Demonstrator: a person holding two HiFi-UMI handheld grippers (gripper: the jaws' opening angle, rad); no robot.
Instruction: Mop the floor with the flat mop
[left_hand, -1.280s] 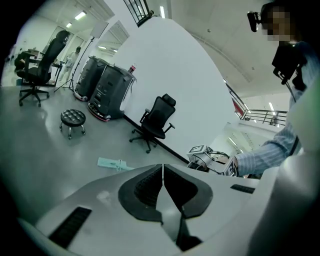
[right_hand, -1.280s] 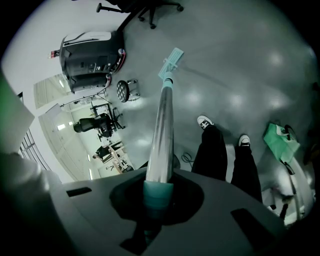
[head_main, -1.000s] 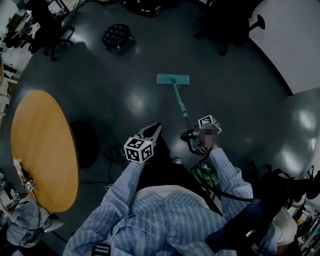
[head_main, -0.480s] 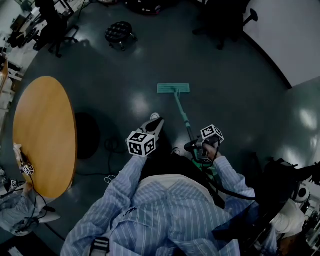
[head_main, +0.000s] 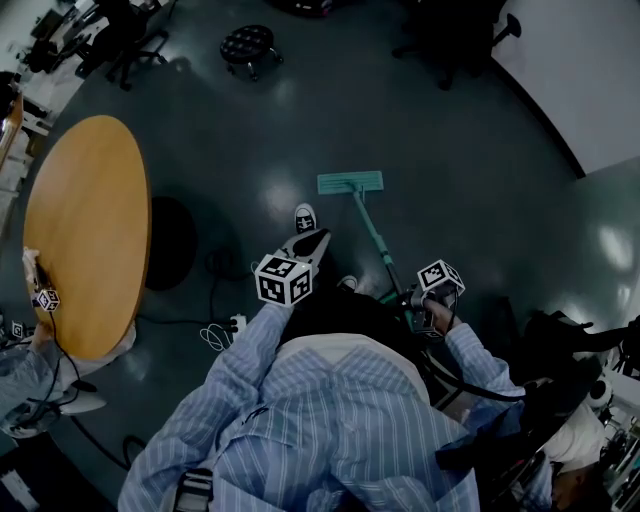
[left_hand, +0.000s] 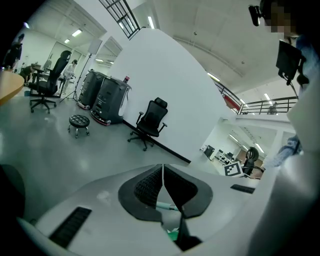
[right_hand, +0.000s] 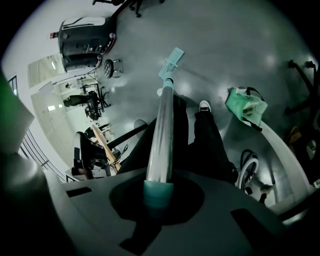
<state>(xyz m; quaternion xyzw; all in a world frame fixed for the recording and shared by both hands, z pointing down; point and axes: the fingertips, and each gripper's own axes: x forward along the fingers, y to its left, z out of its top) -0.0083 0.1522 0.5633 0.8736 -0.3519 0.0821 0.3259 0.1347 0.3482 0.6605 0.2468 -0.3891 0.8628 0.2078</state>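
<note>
Dark glossy floor (head_main: 480, 180), flat mop (head_main: 350, 183) handle pinched in right gripper (right_hand: 159, 192) jaws, left gripper (left_hand: 162, 172) jaws pressed together, empty.

The teal flat mop (head_main: 350, 183) lies on the dark floor (head_main: 500, 200) at twelve o'clock, its pole (head_main: 372, 232) slanting back to the right gripper (head_main: 412, 297) at four, the oval wooden worktop (head_main: 90, 200) at nine, the round black stool (head_main: 247, 43) at eleven.

The mop handle (head_main: 373, 232) (upper end) is hidden behind the right tool (head_main: 415, 298).
</note>
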